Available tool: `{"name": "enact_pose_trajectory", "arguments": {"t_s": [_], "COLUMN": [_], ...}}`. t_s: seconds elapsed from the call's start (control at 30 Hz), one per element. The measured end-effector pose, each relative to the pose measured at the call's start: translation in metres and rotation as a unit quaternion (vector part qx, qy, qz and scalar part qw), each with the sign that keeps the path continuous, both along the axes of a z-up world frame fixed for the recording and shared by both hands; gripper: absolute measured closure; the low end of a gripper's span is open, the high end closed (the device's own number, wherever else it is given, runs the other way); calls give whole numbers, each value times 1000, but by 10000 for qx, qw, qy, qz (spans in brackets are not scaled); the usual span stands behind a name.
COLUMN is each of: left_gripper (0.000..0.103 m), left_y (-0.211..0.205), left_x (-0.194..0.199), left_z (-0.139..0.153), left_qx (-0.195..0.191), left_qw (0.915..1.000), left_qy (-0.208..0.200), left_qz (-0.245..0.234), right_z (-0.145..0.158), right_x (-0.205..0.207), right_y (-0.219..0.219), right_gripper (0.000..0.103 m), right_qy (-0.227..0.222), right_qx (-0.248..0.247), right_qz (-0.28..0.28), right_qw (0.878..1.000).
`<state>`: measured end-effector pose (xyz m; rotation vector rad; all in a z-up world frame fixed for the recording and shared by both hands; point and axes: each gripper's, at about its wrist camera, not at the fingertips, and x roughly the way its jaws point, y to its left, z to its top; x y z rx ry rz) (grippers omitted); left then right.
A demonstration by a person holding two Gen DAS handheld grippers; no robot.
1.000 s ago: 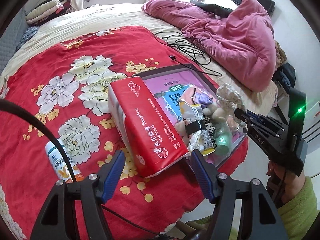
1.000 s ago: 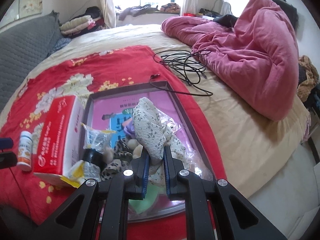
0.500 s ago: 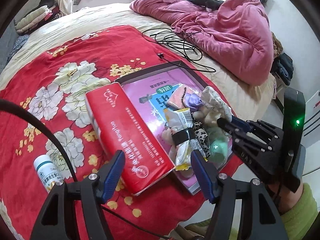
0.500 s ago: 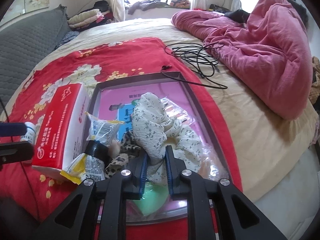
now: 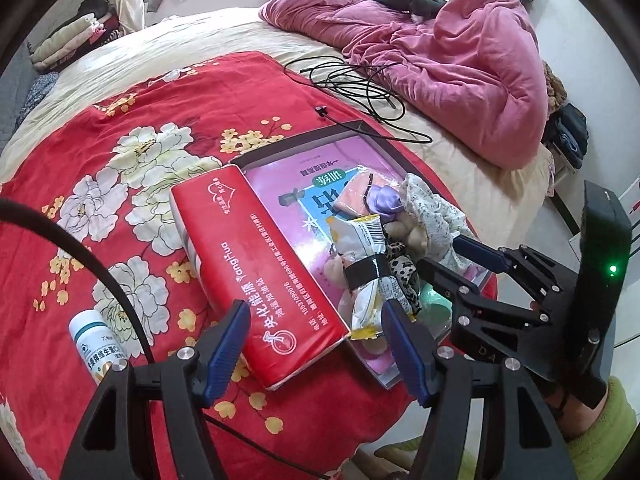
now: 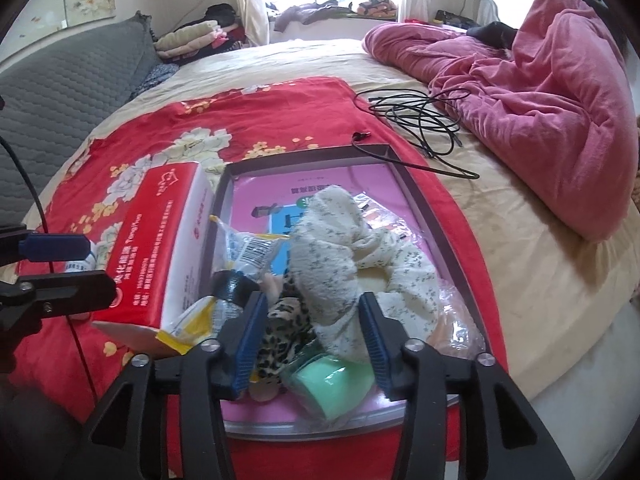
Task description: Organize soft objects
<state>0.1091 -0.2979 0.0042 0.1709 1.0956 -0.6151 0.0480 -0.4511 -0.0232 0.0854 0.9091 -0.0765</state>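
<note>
Blue-padded, the right gripper stood wide apart, the floral cream cloth sitting loose between its fingers in the tray. Just below it lay a mint-green cup, to its left a leopard-print piece and a taped snack packet. The left gripper was wide too, straddling the near end of the red tissue pack, gripping nothing; a pill bottle lay off its left finger. To do this cleanly, I'd judge: pull straight back so no pad snags the cloth, then squeeze the tissue pack at its middle. Beyond the tray ran a black cable, then the pink duvet.
</note>
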Motion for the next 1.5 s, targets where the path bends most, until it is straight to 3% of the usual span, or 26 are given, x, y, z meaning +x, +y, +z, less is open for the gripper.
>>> {"name": "enact_pose_trajectory", "arguments": {"t_s": [0.43, 0.87, 1.5], "left_gripper": [32, 28, 23], "left_y": [19, 50, 103], "left_x": [-16, -41, -70], "left_z": [16, 37, 48], "left_qx": [-42, -110, -112], "left_qw": [9996, 9981, 9952], "left_qy": [-232, -503, -652], "left_qz": [130, 332, 715], "right_z": [37, 68, 84], "right_x": [-19, -47, -81], "right_y": [22, 49, 86], "right_gripper": [29, 26, 25], "right_qy": [-210, -272, -284], "right_qx": [-13, -233, -257], "right_qz": [-45, -245, -399], "right_qw": [9998, 9991, 9985]}}
